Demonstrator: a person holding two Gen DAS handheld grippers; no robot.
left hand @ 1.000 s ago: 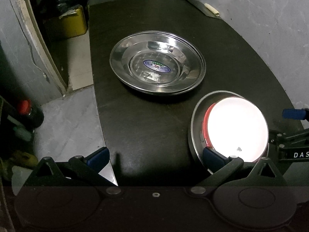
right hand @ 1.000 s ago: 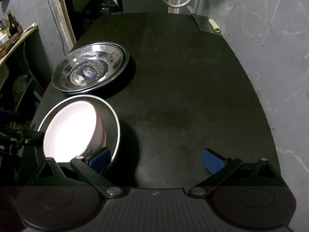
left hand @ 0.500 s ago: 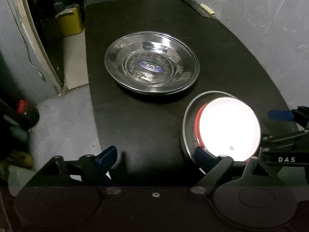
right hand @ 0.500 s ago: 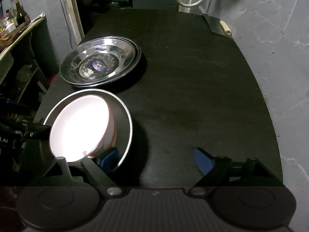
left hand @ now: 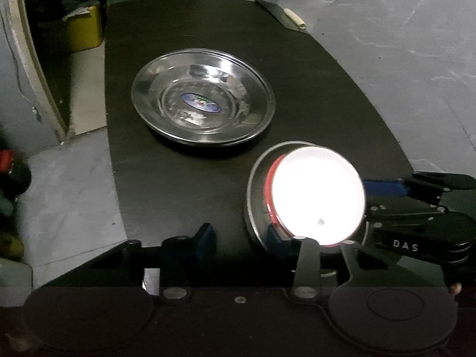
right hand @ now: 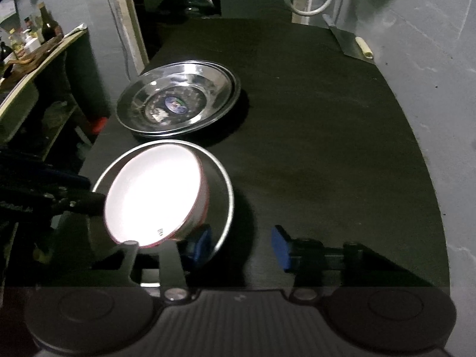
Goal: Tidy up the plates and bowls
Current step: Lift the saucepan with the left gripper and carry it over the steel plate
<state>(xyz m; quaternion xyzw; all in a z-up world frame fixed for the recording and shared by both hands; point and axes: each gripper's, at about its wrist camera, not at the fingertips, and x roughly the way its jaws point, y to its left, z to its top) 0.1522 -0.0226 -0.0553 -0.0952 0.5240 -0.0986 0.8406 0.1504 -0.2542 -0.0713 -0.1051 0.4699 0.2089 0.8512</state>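
Note:
A white bowl with a red outside (left hand: 315,199) sits tilted inside a steel bowl (left hand: 253,184) near the table's front edge. Behind it lie stacked steel plates (left hand: 202,101) with a blue sticker. My left gripper (left hand: 239,235) straddles the steel bowl's near-left rim, one pad inside and one outside; its jaws are closing and a gap still shows. My right gripper (right hand: 241,244) straddles the opposite rim of the steel bowl (right hand: 226,208), with the white bowl (right hand: 154,193) and steel plates (right hand: 178,101) beyond. Its jaws are closing too, and the outer pad is clear of the wall.
The black table (left hand: 178,184) ends close on the left, with bare floor below. A cleaver (right hand: 351,44) lies at the far right corner by the grey wall. A yellow container (left hand: 83,29) stands on the floor, and a shelf with bottles (right hand: 29,38) is at the left.
Both grippers' jaws have narrowed a good deal around the steel bowl's rim. The nested bowls sit a little more toward the middle of each view.

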